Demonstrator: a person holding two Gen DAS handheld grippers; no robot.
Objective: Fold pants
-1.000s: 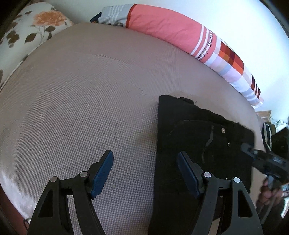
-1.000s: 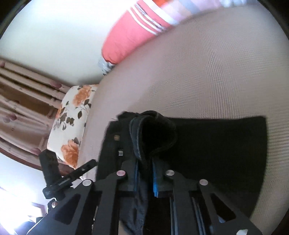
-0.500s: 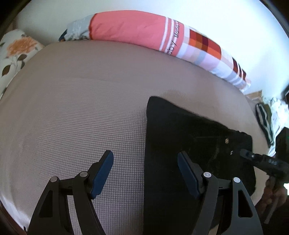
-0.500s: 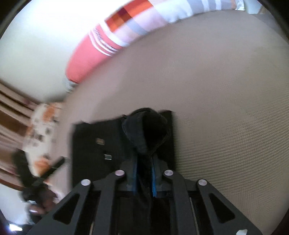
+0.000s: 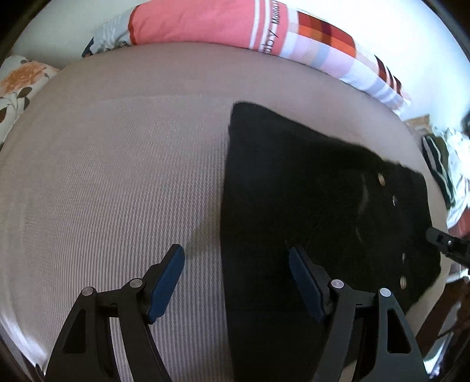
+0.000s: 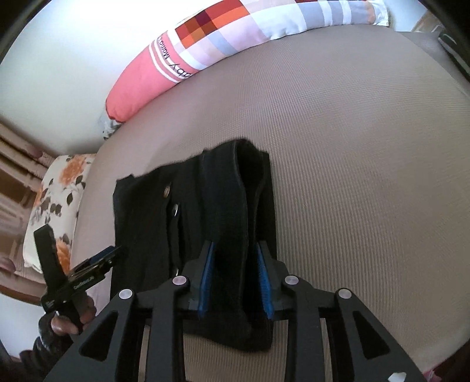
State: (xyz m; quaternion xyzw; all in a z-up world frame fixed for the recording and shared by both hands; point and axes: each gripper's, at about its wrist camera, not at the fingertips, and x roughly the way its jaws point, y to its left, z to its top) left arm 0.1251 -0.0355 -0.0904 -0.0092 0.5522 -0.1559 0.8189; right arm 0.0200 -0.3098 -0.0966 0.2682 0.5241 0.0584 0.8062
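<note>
Currently, scene: black pants (image 5: 308, 205) lie on a bed (image 5: 117, 164) with a grey-brown cover, already doubled into a compact rectangle; metal buttons show near the waist end.
Location of pants: toward the near side of the bed, well apart from the long pink-and-checked bolster (image 5: 235, 26) along the far wall and from the floral pillow (image 6: 55, 202) at the bed's end.
Right claw (image 6: 235, 276): jaws opening, a raised fold of the black cloth between the blue pads; the pads look to have come off the fabric, though the dark cloth makes the contact hard to read.
Left claw (image 5: 235, 282): wide, nothing between the jaws; one finger over bare bed cover, the other over the pants' edge, hovering above both.
Person: a hand (image 6: 70, 320) grips the left claw's handle, seen from the right wrist view.
Step (judged): release of the last fold, task near its end.
Risk 1: the raised fold is not lying flat; once let go it may spring back or slump sideways, since thick cloth resists a tight crease.
Risk 2: fabric may cling to a pad while the right claw withdraws and drag the top layer off its stack.
Risk 3: the left claw's finger over the pants' edge could snag and skew the rectangle if it sweeps across.
</note>
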